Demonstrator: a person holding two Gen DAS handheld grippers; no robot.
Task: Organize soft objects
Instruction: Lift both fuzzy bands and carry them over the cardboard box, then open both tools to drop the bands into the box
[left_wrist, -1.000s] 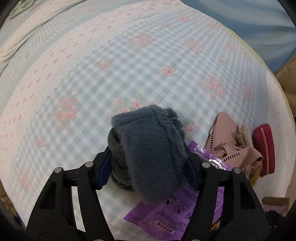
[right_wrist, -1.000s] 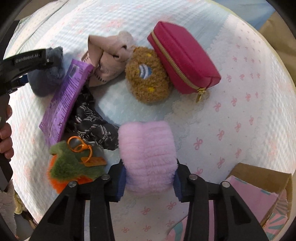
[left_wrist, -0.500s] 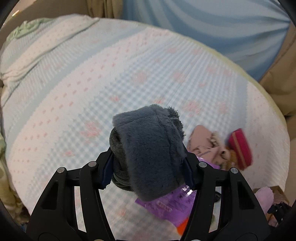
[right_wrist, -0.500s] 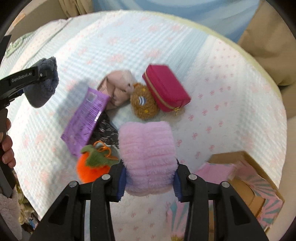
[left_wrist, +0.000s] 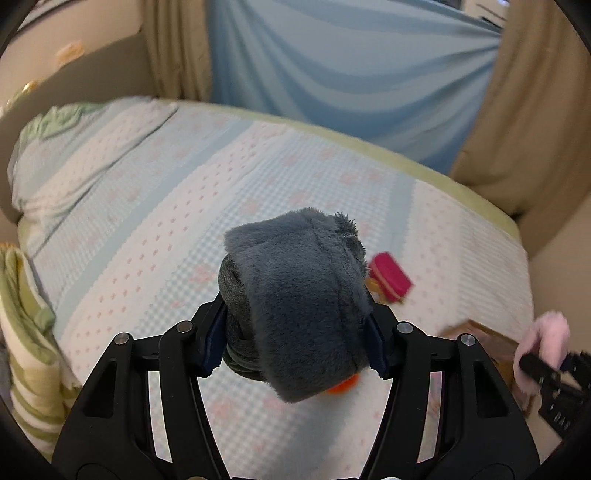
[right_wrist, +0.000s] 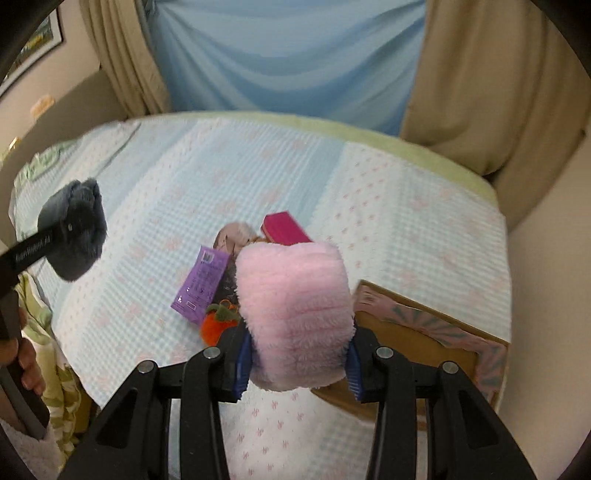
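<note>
My left gripper is shut on a grey fuzzy soft bundle and holds it high above the bed; it also shows in the right wrist view. My right gripper is shut on a pink fluffy soft bundle, held above the bed; it also shows at the right edge of the left wrist view. On the bed lie a magenta zip pouch, a beige soft item, a purple packet and an orange plush with green top.
A cardboard box with pink patterned flaps sits on the bed's right side. The bed has a blue-and-pink checked quilt. Blue and beige curtains hang behind. A green striped cloth hangs at the left.
Both grippers have risen well above the bed with their bundles, and both views have tilted up to show the curtains. The items on the bed look smaller and farther.
</note>
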